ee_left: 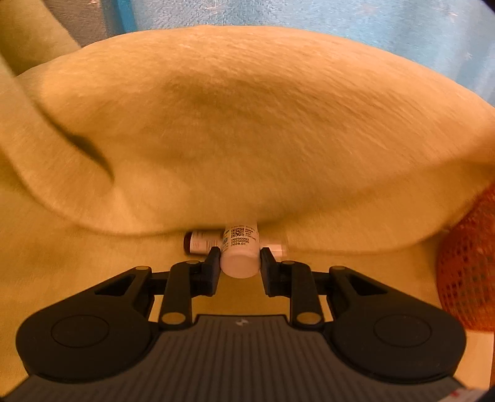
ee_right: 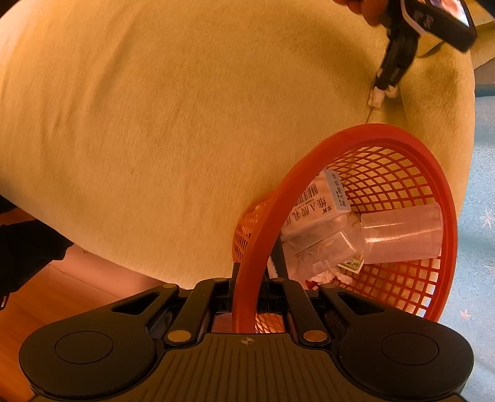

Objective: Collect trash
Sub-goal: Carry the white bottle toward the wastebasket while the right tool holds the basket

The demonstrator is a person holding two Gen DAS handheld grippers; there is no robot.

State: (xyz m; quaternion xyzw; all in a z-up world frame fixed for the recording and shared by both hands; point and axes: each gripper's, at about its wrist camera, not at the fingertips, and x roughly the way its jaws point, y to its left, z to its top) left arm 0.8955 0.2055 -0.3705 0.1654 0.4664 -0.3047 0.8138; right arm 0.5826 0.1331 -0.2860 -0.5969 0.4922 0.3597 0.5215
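Note:
My left gripper [ee_left: 239, 258] is shut on a small white labelled bottle [ee_left: 240, 252] that lies on a yellow plush sofa seat [ee_left: 77, 247], at the crease under the back cushion [ee_left: 247, 123]. A brown vial [ee_left: 198, 242] lies just behind it to the left, and a small pale piece [ee_left: 277, 249] to its right. My right gripper [ee_right: 249, 278] is shut on the rim of a red mesh basket [ee_right: 402, 136]. The basket holds a printed box [ee_right: 321, 201], a clear plastic cup [ee_right: 402, 235], clear wrapping [ee_right: 318, 244] and crumpled tissue [ee_right: 328, 276]. In the right wrist view the left gripper [ee_right: 383, 88] with the bottle sits at top right.
The basket [ee_left: 470, 263] shows at the right edge of the left wrist view, beside the sofa. A blue-grey carpet [ee_right: 482, 216] lies to the right, a wooden floor [ee_right: 62, 297] at lower left. A person's hand [ee_right: 368, 9] holds the left gripper; a dark sleeve [ee_right: 24, 256] is at left.

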